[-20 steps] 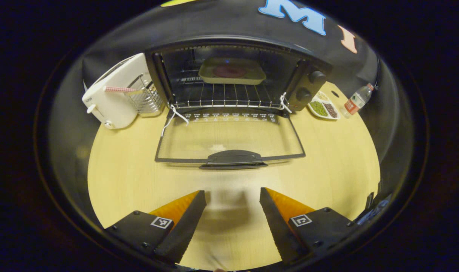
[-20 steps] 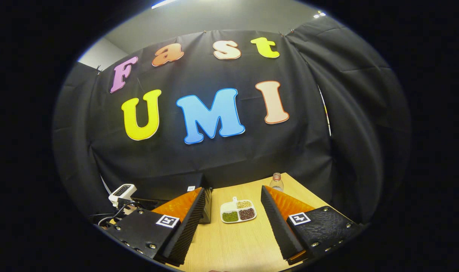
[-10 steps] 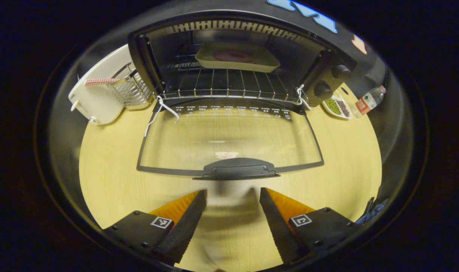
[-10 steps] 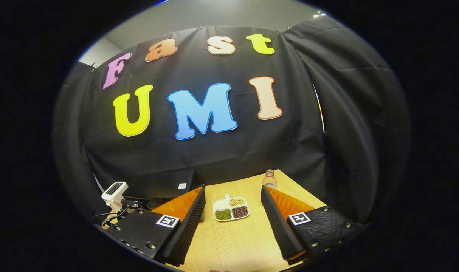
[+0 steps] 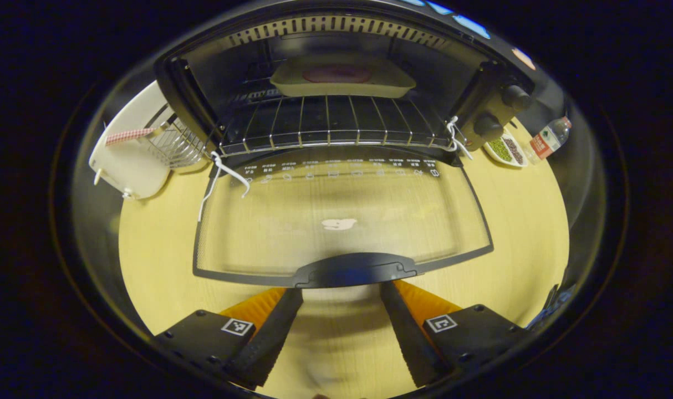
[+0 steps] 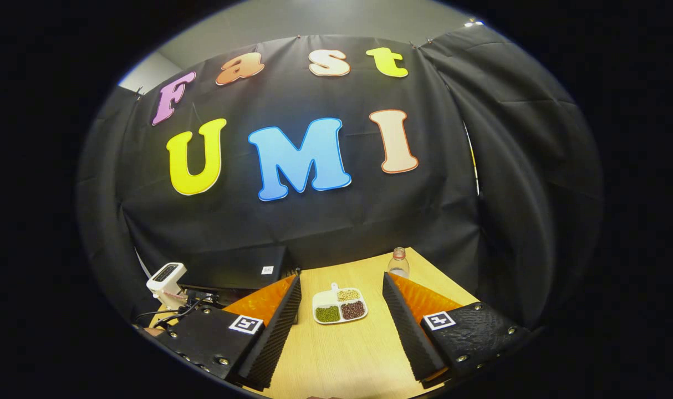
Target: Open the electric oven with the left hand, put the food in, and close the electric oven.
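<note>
A: Left gripper view, oven up top w/ door dropped flat across mid-frame, handle at its near edge, bottom centre.

B: And the food's in. Tray sits on the rack, top centre, well back in the cavity. So closing's what's left, I'd say.

A: Left hand-held gripper has its fingers spread wide, nothing held. Tips sit right at the handle's underside, one each side of its middle; can't tell if they touch.

B: How's that door going to handle?

A: Glass panel in a stiff frame, hinged at the far edge, so probably some weight and swings as one piece. Handle's smooth, could slip. Best bet: pinch the handle mid-span or lift from under it, then ease it up, no slamming the glass.

B: Right side?

A: Right gripper view, right hand-held gripper also wide open, empty, over the counter. Divided dish lies beyond its tips, bottle further back.
</note>
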`<state>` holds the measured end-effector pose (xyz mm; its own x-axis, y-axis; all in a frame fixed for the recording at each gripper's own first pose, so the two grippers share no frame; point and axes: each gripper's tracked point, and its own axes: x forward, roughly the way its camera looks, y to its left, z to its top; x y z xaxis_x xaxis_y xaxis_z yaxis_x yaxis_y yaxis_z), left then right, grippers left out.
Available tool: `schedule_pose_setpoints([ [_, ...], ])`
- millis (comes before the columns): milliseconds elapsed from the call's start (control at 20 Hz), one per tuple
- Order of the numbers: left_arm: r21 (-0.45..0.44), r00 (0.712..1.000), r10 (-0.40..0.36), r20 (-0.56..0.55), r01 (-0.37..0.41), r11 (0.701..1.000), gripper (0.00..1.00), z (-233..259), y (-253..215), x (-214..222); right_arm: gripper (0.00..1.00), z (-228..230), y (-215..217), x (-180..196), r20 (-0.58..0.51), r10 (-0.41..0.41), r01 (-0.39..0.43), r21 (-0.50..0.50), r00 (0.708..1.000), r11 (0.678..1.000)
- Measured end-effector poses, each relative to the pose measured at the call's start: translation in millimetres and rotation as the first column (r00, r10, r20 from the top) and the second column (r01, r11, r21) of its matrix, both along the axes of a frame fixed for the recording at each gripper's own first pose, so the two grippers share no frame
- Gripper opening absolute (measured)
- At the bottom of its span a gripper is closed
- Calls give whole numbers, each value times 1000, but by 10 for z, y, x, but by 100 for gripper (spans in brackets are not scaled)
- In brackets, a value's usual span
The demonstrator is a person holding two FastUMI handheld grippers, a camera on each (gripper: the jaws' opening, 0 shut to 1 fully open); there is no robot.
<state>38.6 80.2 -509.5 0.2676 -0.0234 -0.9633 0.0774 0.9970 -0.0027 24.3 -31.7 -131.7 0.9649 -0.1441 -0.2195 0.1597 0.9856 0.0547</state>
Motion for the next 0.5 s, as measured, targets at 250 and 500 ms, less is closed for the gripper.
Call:
schedule_pose_setpoints([
  [250, -2, 1000, 12, -2, -12, 1000, 100, 46, -9, 3, 90, -51, 67, 33, -14, 24, -24, 0, 1000, 1000],
  [500, -26, 999, 10, 35, -9, 1000, 97, 221, -15, -25, 90, -22, 112, 70, -8, 44, -44, -15, 999, 999],
])
